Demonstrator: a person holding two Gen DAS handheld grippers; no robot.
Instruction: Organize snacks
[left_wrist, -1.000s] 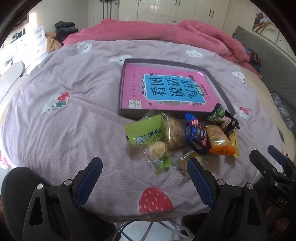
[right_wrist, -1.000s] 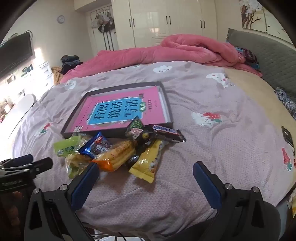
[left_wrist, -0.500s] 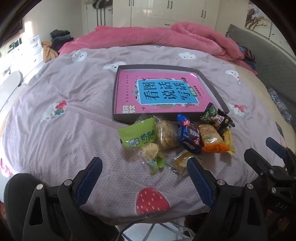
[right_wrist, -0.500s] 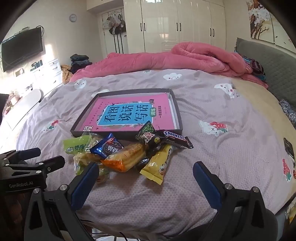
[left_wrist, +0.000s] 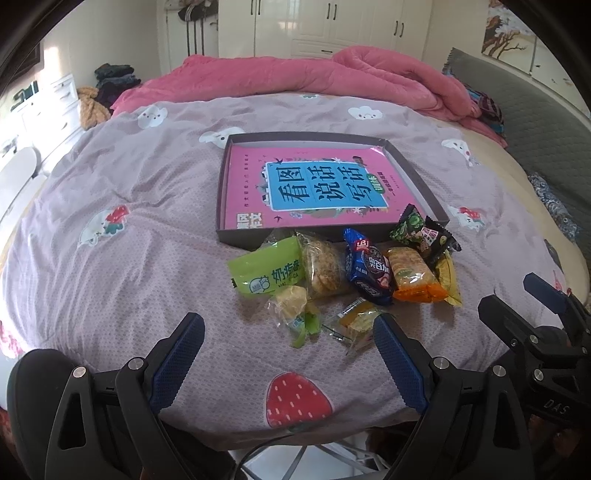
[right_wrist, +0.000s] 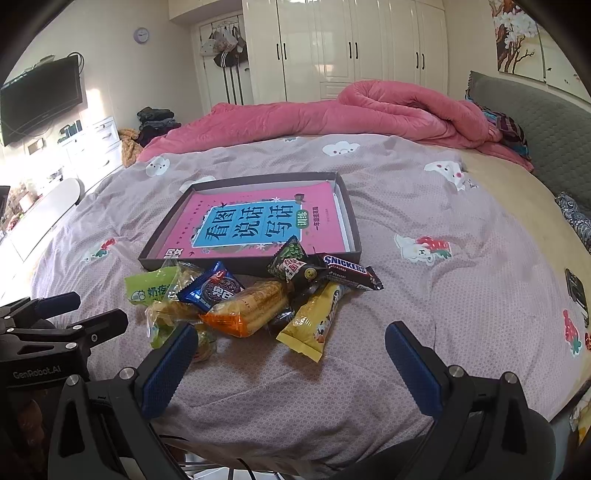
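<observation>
A pile of wrapped snacks lies on the bed in front of a shallow grey tray (left_wrist: 221, 201) (right_wrist: 352, 221) that holds a pink book (left_wrist: 314, 188) (right_wrist: 258, 221). The pile includes a green pack (left_wrist: 266, 275) (right_wrist: 147, 288), a blue cookie pack (left_wrist: 367, 269) (right_wrist: 212, 286), an orange biscuit pack (left_wrist: 412, 275) (right_wrist: 245, 306), a yellow pack (right_wrist: 314, 321) and a Snickers bar (right_wrist: 349, 271). My left gripper (left_wrist: 288, 354) is open and empty, near the front edge. My right gripper (right_wrist: 291, 362) is open and empty, just short of the pile.
The bed has a lilac patterned cover (left_wrist: 129, 240) with a pink quilt (right_wrist: 369, 114) bunched at the back. A grey headboard (right_wrist: 546, 125) runs on the right. White wardrobes (right_wrist: 351, 48) stand behind. The bed's front edge is just below both grippers.
Both grippers have drawn back and tilted up slightly, so the tray and snacks sit lower and closer in view. Both stay open. Nothing on the bed has moved.
</observation>
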